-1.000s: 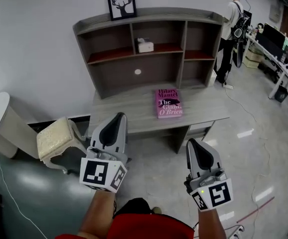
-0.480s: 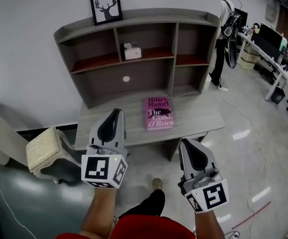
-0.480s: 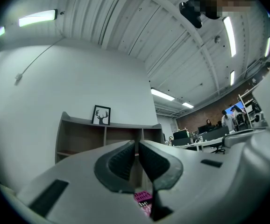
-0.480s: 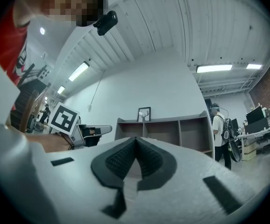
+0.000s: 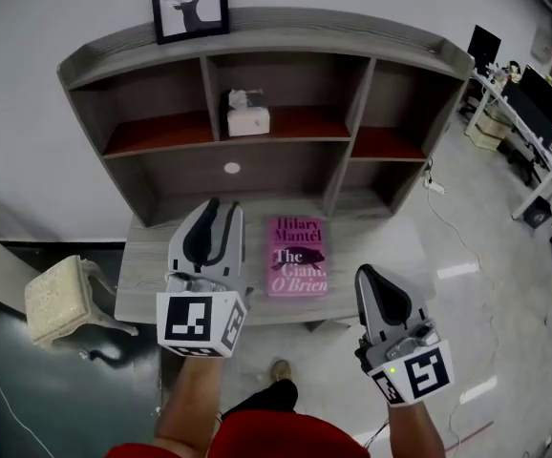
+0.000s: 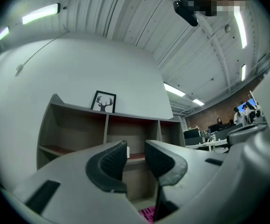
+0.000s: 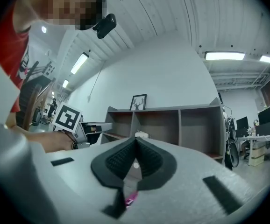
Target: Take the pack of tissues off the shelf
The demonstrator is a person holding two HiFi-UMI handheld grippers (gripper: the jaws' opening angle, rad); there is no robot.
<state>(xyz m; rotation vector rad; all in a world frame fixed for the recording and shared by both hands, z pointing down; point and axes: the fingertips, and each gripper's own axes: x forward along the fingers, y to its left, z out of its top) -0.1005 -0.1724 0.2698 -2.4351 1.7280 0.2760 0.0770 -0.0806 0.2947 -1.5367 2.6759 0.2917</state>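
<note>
The white pack of tissues [image 5: 247, 117] sits on the red middle shelf of the grey shelf unit [image 5: 257, 41], in the centre compartment, and shows small in the right gripper view [image 7: 141, 135]. My left gripper [image 5: 221, 206] is held over the desk's near left part, well short of the shelf. Its jaws [image 6: 136, 146] are opening, with a narrow gap and nothing between them. My right gripper [image 5: 367, 273] hangs lower right, off the desk's front edge, shut and empty [image 7: 135, 141].
A pink book [image 5: 296, 254] lies on the grey desk [image 5: 152, 275] below the shelves. A framed deer picture [image 5: 188, 3] stands on top of the unit. A cream stool [image 5: 56, 299] is at the left. Office desks with monitors [image 5: 543, 113] line the right.
The shelf unit has come closer and more central in the head view. Both grippers have moved forward toward the desk. The person at the right is out of frame.
</note>
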